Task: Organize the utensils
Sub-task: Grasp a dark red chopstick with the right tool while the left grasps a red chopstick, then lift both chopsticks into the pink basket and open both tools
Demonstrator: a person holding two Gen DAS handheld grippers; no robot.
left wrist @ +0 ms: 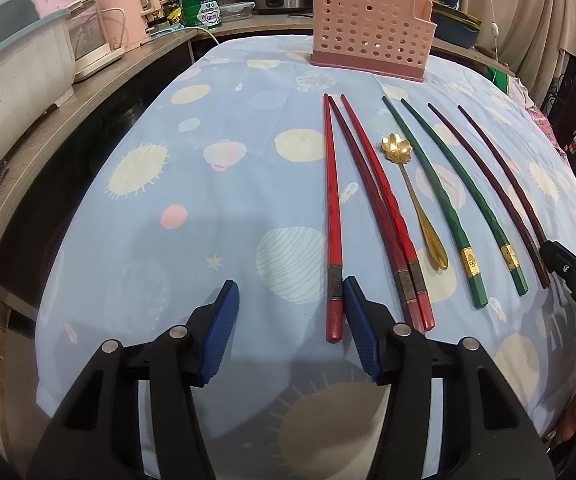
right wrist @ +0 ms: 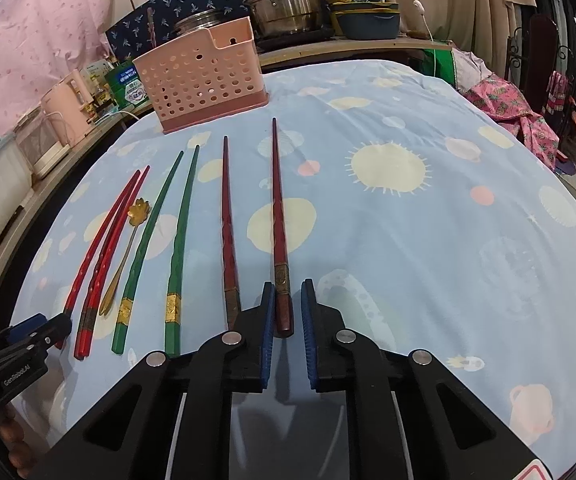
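My right gripper (right wrist: 288, 312), jaws parted and empty, straddles the butt of the outermost dark-red chopstick (right wrist: 278, 216) on the tablecloth (right wrist: 427, 240), pre-grasp; closing comes next, then carrying it to the pink holder (right wrist: 204, 80), while my left gripper (left wrist: 289, 312) gapes unladen.

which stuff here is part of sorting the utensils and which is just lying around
For the job: red chopsticks, green chopsticks, dark maroon chopsticks, gold spoon, pink holder, left tool, right tool.

Just lying about: steel pots, pink kettle, green tins, blue bowls.
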